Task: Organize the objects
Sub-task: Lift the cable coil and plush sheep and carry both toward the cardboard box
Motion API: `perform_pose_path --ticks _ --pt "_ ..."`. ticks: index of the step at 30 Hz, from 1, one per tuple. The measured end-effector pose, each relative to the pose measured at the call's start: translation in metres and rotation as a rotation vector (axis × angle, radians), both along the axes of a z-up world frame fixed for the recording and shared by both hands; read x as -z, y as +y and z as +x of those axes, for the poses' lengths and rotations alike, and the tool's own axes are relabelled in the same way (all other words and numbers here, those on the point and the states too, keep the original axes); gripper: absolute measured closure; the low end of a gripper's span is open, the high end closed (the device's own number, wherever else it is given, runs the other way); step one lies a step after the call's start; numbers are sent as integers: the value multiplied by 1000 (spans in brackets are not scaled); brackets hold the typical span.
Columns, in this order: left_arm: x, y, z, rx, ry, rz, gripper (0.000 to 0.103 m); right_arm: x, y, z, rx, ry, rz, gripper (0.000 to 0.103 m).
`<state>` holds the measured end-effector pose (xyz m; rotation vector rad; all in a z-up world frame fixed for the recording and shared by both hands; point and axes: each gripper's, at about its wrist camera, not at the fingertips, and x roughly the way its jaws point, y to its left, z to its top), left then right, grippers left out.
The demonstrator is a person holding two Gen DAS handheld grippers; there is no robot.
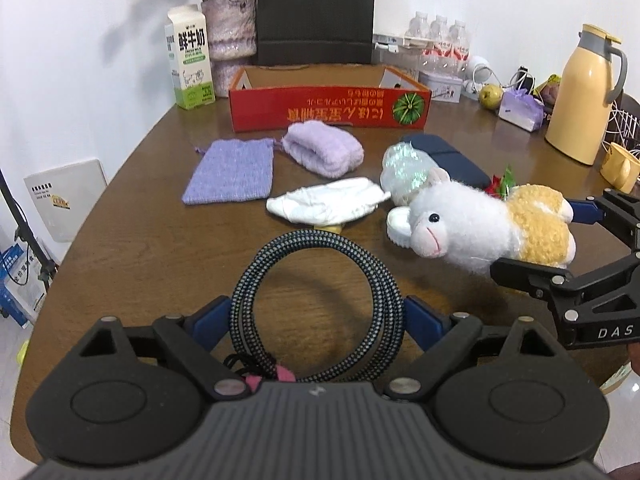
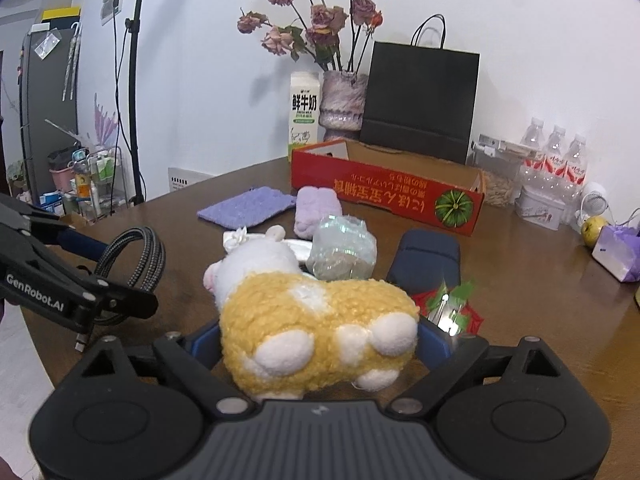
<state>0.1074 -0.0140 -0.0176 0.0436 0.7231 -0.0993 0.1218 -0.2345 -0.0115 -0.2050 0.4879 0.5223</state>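
A coiled black-and-white braided cable point(image 1: 384, 280) stands upright between the blue pads of my left gripper point(image 1: 318, 312), which is shut on it just above the brown table point(image 1: 140, 248). From the right wrist view that left gripper point(image 2: 130, 276) holds the coil point(image 2: 154, 248) at the left. My right gripper point(image 2: 320, 336) is shut on the yellow body of a white plush sheep point(image 2: 312, 312), whose head point(image 1: 460, 224) points left. Behind lie a purple pouch point(image 1: 232, 172), a lilac towel roll point(image 1: 324, 150), a white cloth point(image 1: 328, 200) and the open red cardboard box point(image 1: 328, 108).
An iridescent wrapped bundle point(image 1: 404, 172), a dark blue case point(image 1: 448, 156) and red-green foil point(image 2: 448, 304) lie near the sheep. A milk carton point(image 1: 190, 60), flower vase point(image 1: 232, 32), black bag point(image 1: 316, 12), water bottles point(image 1: 440, 36) and yellow thermos point(image 1: 580, 92) line the back.
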Motion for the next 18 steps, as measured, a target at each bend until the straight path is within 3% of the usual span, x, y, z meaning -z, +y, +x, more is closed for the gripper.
perform_pose_path --ticks 18 --pt "-32 10 20 -13 -47 -4 12 -28 10 12 34 -57 14 9"
